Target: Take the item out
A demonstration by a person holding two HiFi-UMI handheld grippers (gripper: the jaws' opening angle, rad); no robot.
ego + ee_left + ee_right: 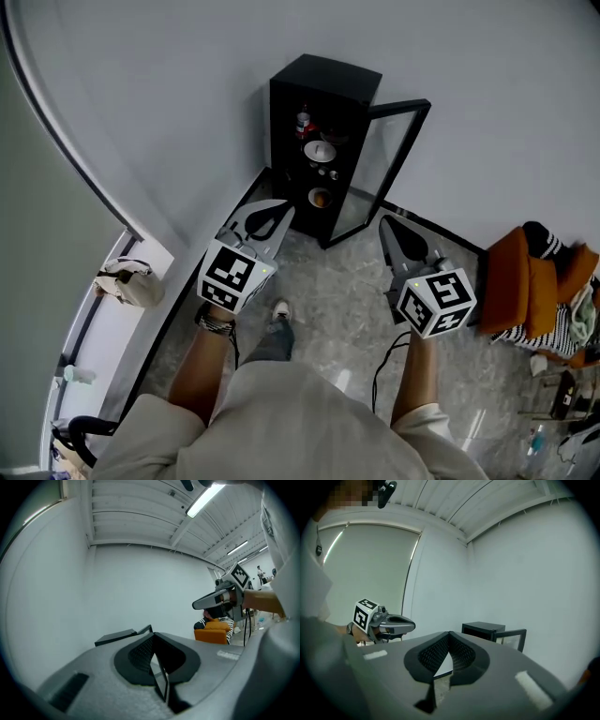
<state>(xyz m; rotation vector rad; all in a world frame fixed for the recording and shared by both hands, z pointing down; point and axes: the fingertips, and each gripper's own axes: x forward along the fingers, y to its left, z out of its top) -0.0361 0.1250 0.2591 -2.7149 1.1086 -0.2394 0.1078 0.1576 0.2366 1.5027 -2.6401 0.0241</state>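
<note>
Big black cabinet (323, 80) sits on the floor (347, 305) against the white wall (178, 94), glass door (392, 155) swung open to the right. You're holding the left gripper (267, 221) near it, jaws pressed together on nothing. Right gripper (398, 236), same deal. Everything's on the shelves inside: white bowl (321, 150), small bottle (303, 122) above, orange thing (320, 198) lowest.

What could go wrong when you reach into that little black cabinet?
The glass door stands open near the right gripper, so an arm might bump it. The shelves of the cabinet look crowded, so reaching for one thing could knock the bottle or the white bowl. Both grippers are shut and empty; the left gripper would probably just push an item unless it opens first.
</note>
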